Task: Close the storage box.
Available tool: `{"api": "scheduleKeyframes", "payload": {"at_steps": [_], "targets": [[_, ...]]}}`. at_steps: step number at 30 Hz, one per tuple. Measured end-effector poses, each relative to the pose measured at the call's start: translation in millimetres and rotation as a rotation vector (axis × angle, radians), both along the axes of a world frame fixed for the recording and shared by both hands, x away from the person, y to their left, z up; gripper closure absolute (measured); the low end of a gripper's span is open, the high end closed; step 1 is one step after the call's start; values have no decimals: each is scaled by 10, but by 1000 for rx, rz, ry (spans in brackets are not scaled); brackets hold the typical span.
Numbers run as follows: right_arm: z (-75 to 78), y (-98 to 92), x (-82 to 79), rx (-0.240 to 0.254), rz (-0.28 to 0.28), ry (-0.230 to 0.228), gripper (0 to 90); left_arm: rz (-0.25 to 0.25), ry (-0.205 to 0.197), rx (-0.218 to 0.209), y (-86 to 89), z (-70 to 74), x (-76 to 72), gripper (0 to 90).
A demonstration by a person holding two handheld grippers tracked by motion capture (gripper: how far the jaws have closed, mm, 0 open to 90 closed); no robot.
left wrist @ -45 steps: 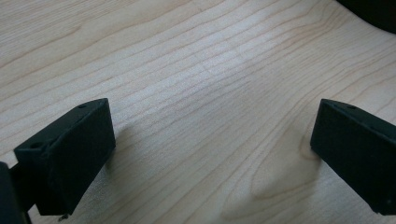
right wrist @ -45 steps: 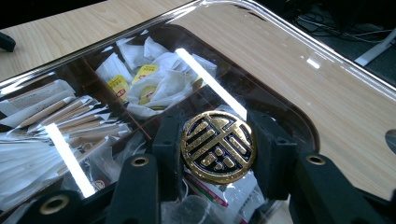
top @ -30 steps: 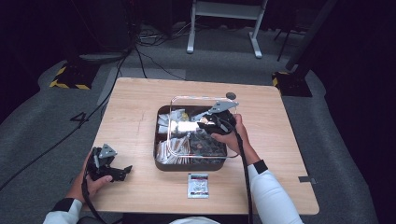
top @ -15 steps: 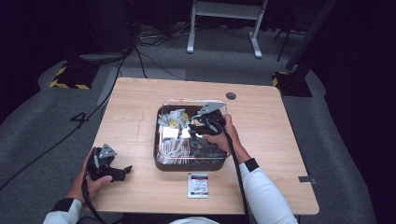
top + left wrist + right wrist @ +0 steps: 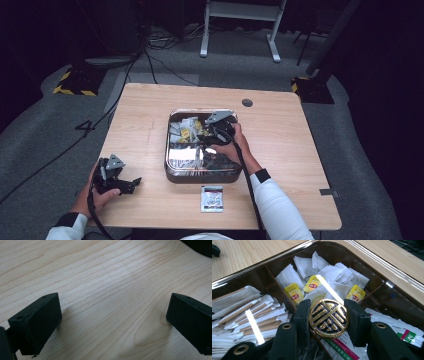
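Note:
A dark square box (image 5: 201, 175) with a clear lid sits mid-table, holding yellow-tagged tea bags (image 5: 294, 293), paper stick sachets (image 5: 255, 315) and printed packets. A round gold-and-black knob (image 5: 328, 318) stands on the lid. My right gripper (image 5: 328, 307) is shut on that knob, a black jaw on each side; from above, the right gripper (image 5: 209, 136) is low over the box's middle. My left gripper (image 5: 133, 185) rests open on the wood at the front left, and the left gripper (image 5: 112, 315) has bare table between its jaws.
A small printed sachet (image 5: 211, 198) lies on the table just in front of the box. The wooden table (image 5: 280, 150) has a round cable hole (image 5: 247, 103) at the back right. Cables and a metal stand are on the floor beyond.
The right gripper has come down and a little left, from above the box's back right to low over its middle, and the bright glare on the lid is gone. The left gripper has stayed put.

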State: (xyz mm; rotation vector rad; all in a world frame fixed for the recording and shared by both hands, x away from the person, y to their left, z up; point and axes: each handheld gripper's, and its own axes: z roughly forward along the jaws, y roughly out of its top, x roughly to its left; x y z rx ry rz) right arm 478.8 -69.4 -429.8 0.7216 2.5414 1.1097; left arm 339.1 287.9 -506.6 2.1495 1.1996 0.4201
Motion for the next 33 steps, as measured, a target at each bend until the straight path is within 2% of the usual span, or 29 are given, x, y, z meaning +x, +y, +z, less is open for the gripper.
{"api": "scheduleKeyframes", "payload": {"at_steps": [11, 33], "targets": [[-61, 15, 5, -6, -8, 12, 593, 0, 0, 0, 0, 0, 0, 2], [-65, 23, -103, -32, 14, 17, 590, 2, -1, 1, 0, 0, -1, 3]]}}
